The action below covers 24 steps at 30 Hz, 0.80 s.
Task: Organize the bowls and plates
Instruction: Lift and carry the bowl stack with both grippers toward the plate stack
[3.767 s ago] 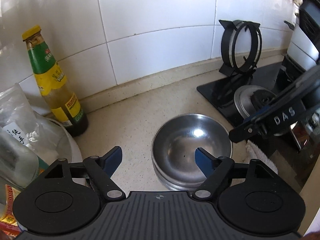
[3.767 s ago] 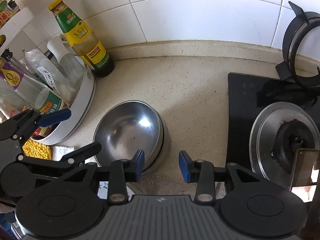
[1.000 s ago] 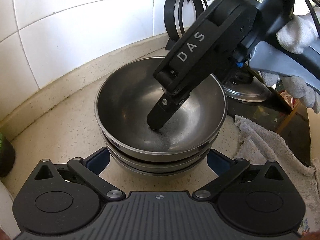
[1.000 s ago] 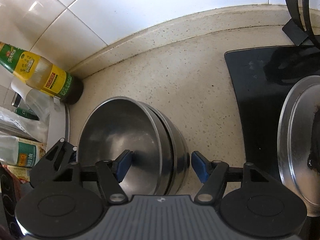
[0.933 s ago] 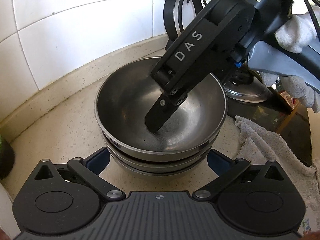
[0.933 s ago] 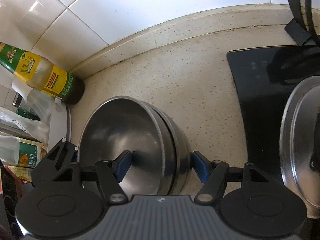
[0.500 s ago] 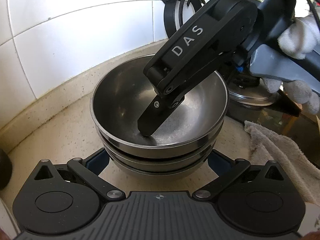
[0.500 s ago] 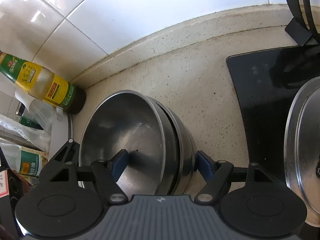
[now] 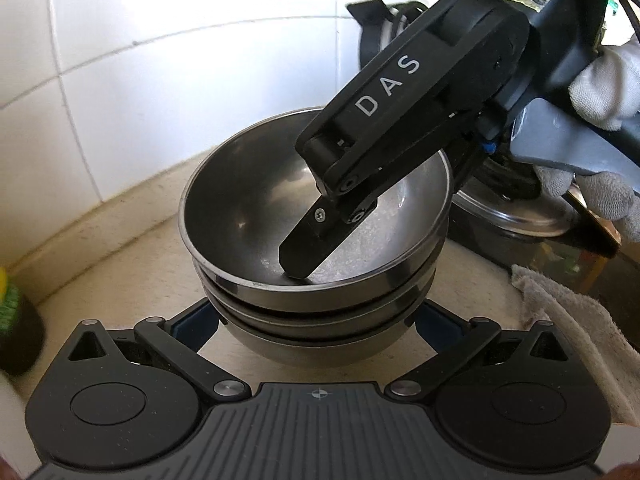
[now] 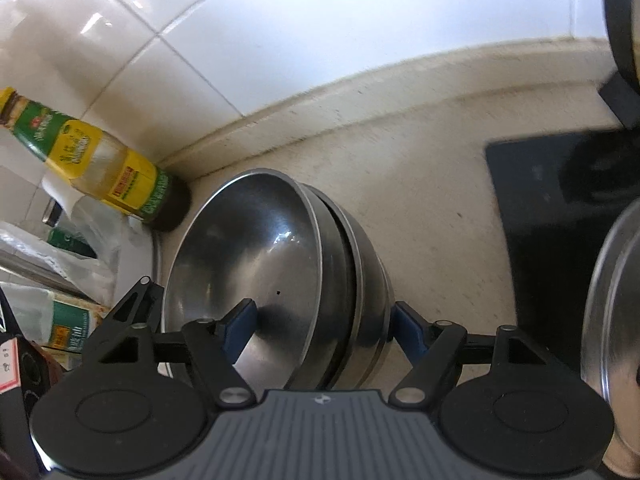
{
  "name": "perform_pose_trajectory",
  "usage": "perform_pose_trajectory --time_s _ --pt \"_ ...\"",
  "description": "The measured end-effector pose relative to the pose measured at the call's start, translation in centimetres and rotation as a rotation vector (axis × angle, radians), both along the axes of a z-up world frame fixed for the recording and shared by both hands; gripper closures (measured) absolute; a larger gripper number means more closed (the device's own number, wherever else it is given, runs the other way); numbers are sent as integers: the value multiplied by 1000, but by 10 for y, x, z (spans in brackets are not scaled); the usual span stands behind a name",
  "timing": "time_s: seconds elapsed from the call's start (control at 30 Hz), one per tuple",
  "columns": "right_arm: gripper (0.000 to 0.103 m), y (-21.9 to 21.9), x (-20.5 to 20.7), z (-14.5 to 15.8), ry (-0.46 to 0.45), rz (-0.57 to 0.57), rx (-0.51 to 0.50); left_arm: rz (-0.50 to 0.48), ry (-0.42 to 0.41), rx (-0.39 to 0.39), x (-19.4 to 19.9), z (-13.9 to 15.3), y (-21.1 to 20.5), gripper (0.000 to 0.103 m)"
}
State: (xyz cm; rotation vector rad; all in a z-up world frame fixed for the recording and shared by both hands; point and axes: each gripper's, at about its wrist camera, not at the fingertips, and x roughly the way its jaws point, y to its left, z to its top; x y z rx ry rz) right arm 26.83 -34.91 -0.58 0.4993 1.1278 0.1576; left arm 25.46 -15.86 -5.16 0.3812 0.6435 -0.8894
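Your right tongs (image 10: 322, 326) straddle the bowls' (image 10: 280, 280) rim, unclenched, one finger inside — left tongs (image 9: 320, 322) gape around the stack's base.

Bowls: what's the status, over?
Right gripper jaws just opening, astride bowl stack wall. Left gripper open around stack base. Nothing in the way.

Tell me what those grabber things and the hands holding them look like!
Both grippers are black plastic. The left gripper has round discs, thin linked bars and dark blue pads on its fingers. The right gripper looks the same; from the left wrist camera its side shows white letters "DAS", a grey handle and black cables. The right hand wears a white glove.
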Motion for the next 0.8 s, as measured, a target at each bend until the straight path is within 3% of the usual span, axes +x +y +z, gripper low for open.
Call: perform_pose_trajectory --time_s 0.4,0.8 --pt "14 17 -27 55 -131 39 -26 57 -109 -3 -35 46 6 0" --pt "14 45 -104 121 -241 82 -74 118 -178 -33 -120 101 17 0"
